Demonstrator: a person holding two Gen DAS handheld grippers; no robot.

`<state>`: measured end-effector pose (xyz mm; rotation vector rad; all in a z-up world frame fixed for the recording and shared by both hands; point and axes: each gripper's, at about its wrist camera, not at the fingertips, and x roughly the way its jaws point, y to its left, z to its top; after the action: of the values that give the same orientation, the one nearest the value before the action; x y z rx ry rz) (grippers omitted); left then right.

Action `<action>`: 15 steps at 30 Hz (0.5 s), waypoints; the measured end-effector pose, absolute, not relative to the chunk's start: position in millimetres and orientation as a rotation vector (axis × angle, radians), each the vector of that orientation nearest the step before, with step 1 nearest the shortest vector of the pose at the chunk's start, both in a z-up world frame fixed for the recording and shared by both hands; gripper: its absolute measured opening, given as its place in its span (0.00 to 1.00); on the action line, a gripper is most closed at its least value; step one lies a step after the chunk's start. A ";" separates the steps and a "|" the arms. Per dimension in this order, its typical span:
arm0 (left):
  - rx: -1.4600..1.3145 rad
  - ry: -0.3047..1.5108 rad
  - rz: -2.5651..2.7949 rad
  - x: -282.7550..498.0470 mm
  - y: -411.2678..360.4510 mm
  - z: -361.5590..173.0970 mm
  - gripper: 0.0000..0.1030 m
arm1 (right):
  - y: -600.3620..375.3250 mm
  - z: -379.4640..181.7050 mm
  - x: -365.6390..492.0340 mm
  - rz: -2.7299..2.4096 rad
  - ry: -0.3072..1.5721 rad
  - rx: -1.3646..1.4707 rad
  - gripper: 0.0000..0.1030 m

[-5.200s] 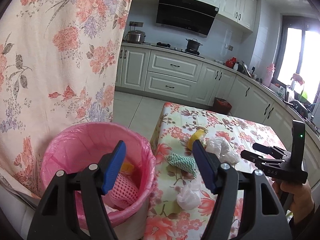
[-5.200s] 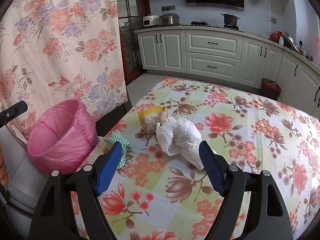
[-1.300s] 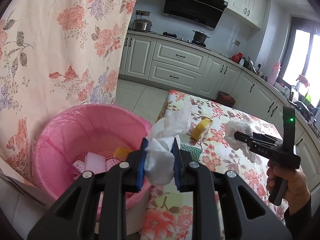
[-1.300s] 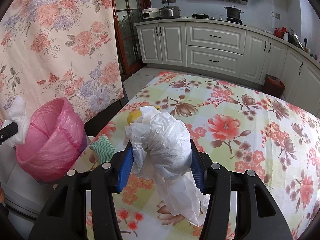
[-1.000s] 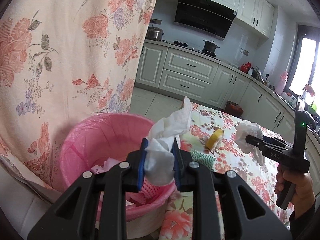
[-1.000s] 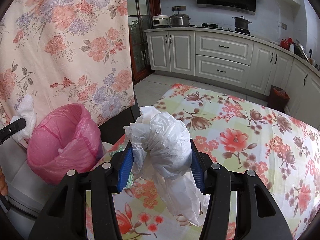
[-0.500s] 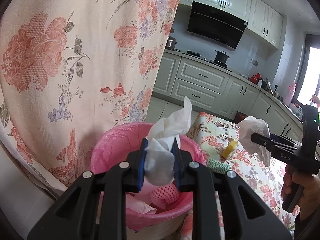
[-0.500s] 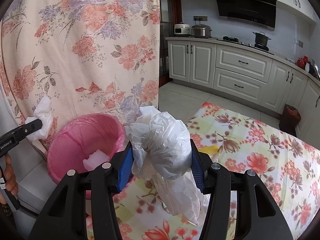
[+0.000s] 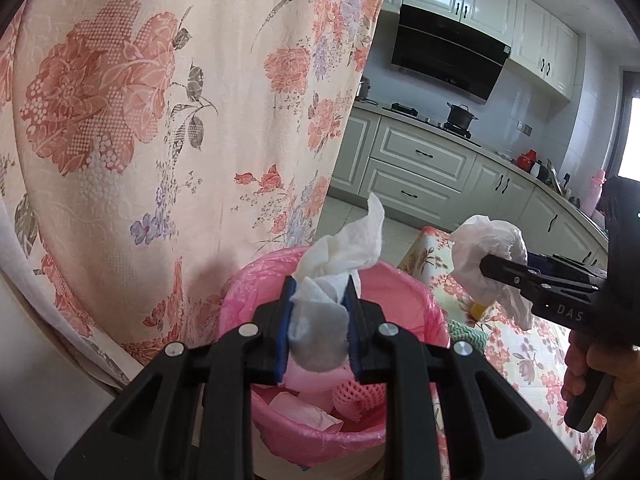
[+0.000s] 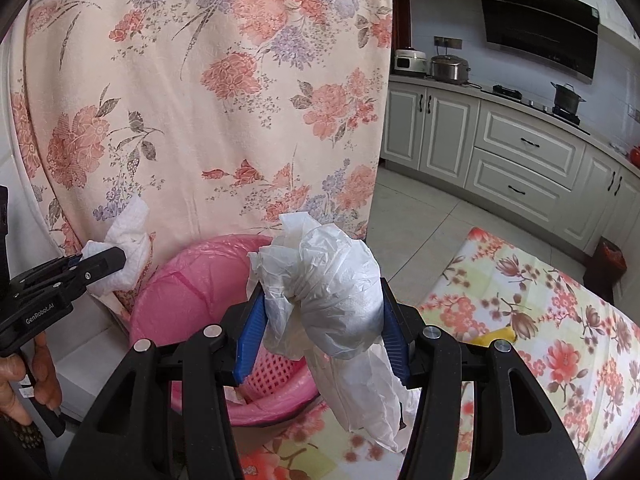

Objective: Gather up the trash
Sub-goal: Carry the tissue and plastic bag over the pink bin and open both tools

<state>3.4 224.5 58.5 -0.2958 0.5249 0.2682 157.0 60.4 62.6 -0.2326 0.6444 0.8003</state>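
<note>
My left gripper (image 9: 319, 322) is clamped tight on a crumpled paper towel (image 9: 336, 258), poised right over the pink-lined trash bin (image 9: 400, 280) so a release should drop it straight in. My right gripper (image 10: 322, 330), jaws partway closed, squeezes a bunched white plastic bag (image 10: 332, 296) just at the bin's rim, queued for the same drop. On the floral table (image 10: 560, 320), a yellow piece (image 10: 496, 337) and a green-striped cloth (image 9: 466, 330) wait.
</note>
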 end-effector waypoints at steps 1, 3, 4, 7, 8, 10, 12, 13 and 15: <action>-0.296 0.524 0.271 3.1 226.0 58.3 0.22 | 65.4 61.8 157.3 0.804 0.647 -0.235 0.49; -0.299 0.521 0.275 2.6 229.4 58.6 0.22 | 73.1 60.3 157.7 0.811 0.652 -0.238 0.49; -0.301 0.520 0.277 2.5 231.0 58.6 0.22 | 76.7 59.1 158.2 0.814 0.655 -0.239 0.49; -0.302 0.515 0.281 3.0 234.7 59.6 0.22 | 89.4 55.5 160.1 0.825 0.667 -0.246 0.49; -0.302 0.514 0.282 2.3 234.6 60.2 0.22 | 92.9 54.2 160.5 0.828 0.669 -0.247 0.49; -0.300 0.511 0.282 2.3 235.5 61.2 0.22 | 100.2 51.9 161.9 0.832 0.676 -0.251 0.50; -0.298 0.508 0.282 1.2 234.7 62.1 0.22 | 107.7 50.7 163.3 0.839 0.678 -0.260 0.51; -0.299 0.507 0.282 1.0 234.8 62.6 0.22 | 111.5 50.3 164.1 0.839 0.678 -0.265 0.52; -0.300 0.506 0.282 0.9 235.2 62.9 0.22 | 117.2 49.5 165.8 0.844 0.681 -0.268 0.53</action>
<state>0.9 235.2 62.9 -0.2998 0.5065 0.2824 165.8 117.2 49.5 -0.2683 0.6807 0.8441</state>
